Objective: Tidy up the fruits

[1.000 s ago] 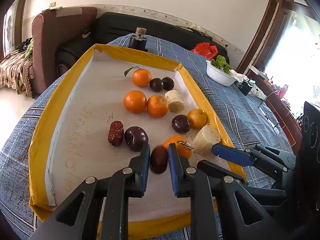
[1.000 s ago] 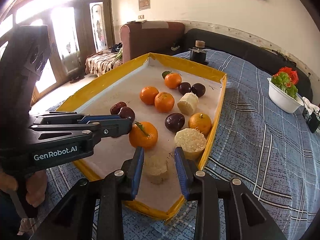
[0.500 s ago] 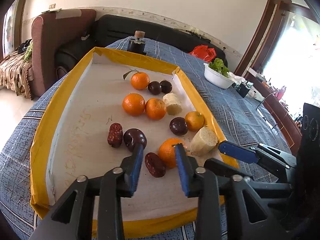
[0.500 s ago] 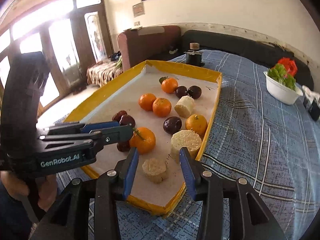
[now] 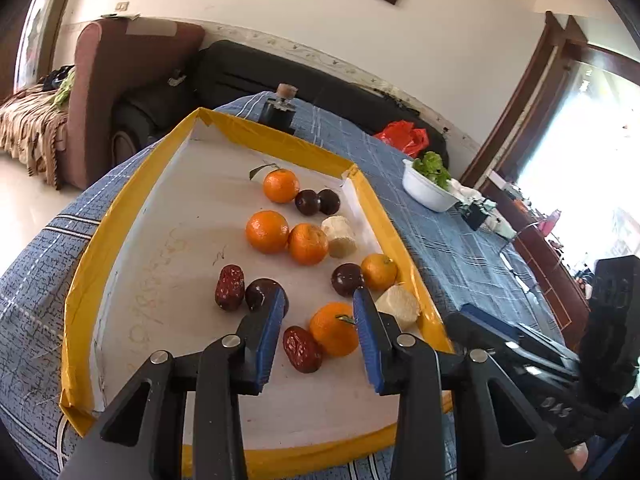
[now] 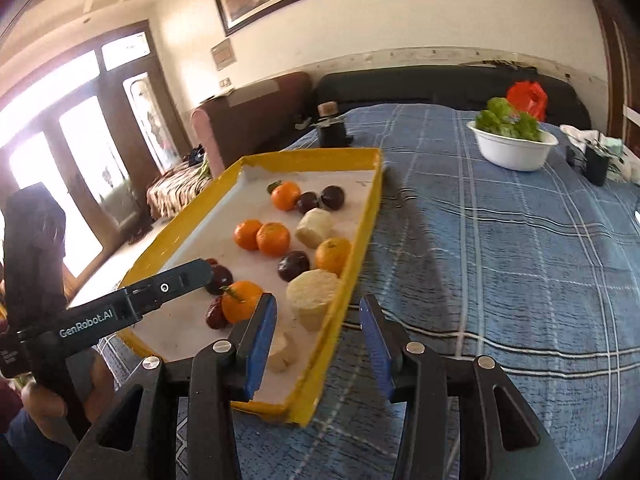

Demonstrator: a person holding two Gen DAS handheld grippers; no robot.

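Observation:
A yellow-rimmed white tray (image 5: 120,216) on the blue checked table holds several oranges, dark plums, red dates and pale cut pieces. My left gripper (image 5: 318,340) is open and empty above the tray's near end, over a red date (image 5: 302,349) and an orange (image 5: 334,328). My right gripper (image 6: 318,336) is open and empty, raised over the tray's right rim (image 6: 352,276). A small pale piece (image 6: 283,350) lies just left of it, a larger pale piece (image 6: 312,294) beyond. The left gripper's side (image 6: 132,308) also shows in the right wrist view.
A white bowl of greens (image 6: 512,148) stands on the table at the back right, with small dark items (image 6: 596,164) beside it. A dark jar with a cork (image 5: 280,112) stands behind the tray. Sofas and an armchair (image 5: 104,80) lie beyond the table.
My left gripper opened, let go of the red date beside the orange, and rose back. My right gripper opened, released the small pale piece, then lifted and swung right over the rim.

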